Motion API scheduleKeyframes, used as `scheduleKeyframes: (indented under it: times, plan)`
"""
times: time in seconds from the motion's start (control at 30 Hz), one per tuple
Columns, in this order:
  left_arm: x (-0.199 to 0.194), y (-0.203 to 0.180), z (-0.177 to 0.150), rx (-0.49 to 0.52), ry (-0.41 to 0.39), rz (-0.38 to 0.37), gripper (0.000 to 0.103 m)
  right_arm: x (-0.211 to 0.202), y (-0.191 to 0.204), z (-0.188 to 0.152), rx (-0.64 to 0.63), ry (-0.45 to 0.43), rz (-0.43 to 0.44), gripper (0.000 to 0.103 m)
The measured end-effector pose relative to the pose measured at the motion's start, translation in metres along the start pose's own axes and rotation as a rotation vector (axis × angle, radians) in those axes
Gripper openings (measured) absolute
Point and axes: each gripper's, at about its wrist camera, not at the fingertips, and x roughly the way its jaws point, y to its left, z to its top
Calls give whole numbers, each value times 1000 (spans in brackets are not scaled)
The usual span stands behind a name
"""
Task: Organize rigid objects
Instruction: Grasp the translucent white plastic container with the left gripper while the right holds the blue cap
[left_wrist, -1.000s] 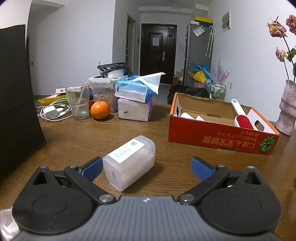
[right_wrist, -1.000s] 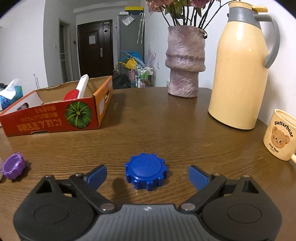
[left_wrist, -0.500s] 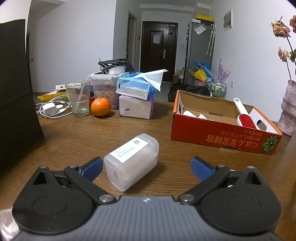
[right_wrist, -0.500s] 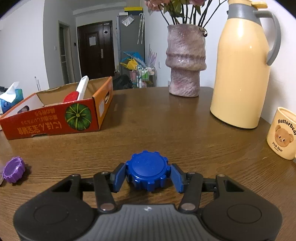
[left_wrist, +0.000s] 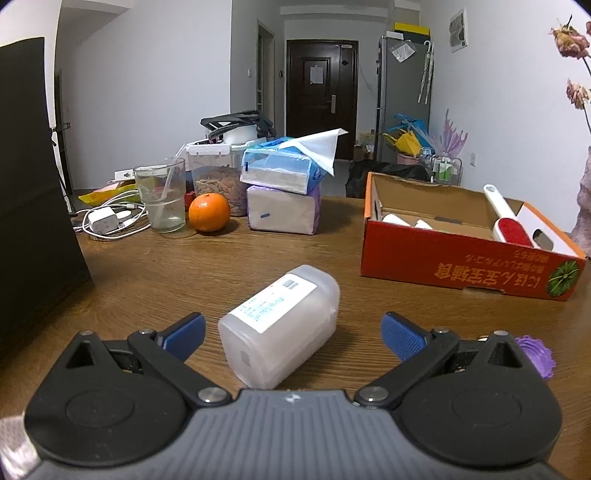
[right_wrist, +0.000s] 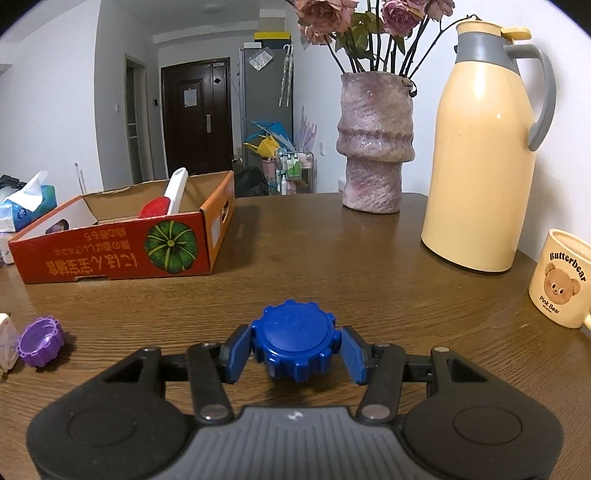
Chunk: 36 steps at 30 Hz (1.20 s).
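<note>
My right gripper (right_wrist: 295, 350) is shut on a blue ridged cap (right_wrist: 295, 338) and holds it a little above the wooden table. A purple ridged cap (right_wrist: 40, 341) lies on the table at the left; it also shows in the left wrist view (left_wrist: 536, 354). My left gripper (left_wrist: 291, 332) is open, its fingers either side of a translucent white plastic container (left_wrist: 280, 325) that lies on its side with a label on top. An orange cardboard box (left_wrist: 465, 258) with a red lint brush (left_wrist: 511, 229) stands ahead on the right; it also shows in the right wrist view (right_wrist: 110, 258).
A glass of water (left_wrist: 160, 199), an orange (left_wrist: 209, 212), tissue packs (left_wrist: 284, 192), a food jar and chargers stand at the back left. A dark panel (left_wrist: 33, 199) stands at the left. A vase (right_wrist: 373, 144), a cream thermos (right_wrist: 484, 155) and a bear mug (right_wrist: 563, 282) stand at the right.
My right gripper has closed on the blue cap and lifted it slightly off the table. My left gripper stays open and has shifted a little around the white container.
</note>
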Motion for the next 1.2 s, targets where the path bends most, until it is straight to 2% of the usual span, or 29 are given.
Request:
scheduleKeyframes:
  times: [0.2, 0.67, 0.77, 0.83, 0.87, 1.0, 1.03, 1.2]
  plan:
    - [19, 6, -1, 30, 21, 6, 103, -2, 2, -1, 1, -4, -2, 52]
    - [45, 11, 2, 75, 31, -45, 101, -5, 3, -2, 17, -13, -16, 52]
    - [49, 12, 2, 75, 49, -56, 94, -6, 3, -2, 19, -12, -18, 52]
    - [52, 12, 2, 79, 67, -75, 82, -6, 3, -2, 21, -12, -20, 52]
    - [52, 11, 1, 85, 74, -85, 79, -6, 3, -2, 23, -11, -21, 52]
    - [51, 8, -1, 97, 81, -144, 45, -6, 3, -2, 24, -12, -23, 52]
    - [51, 8, -1, 96, 86, -159, 42, -6, 3, -2, 24, -12, -23, 52]
    - [50, 5, -3, 109, 82, -162, 42, -6, 3, -2, 24, -12, -22, 52]
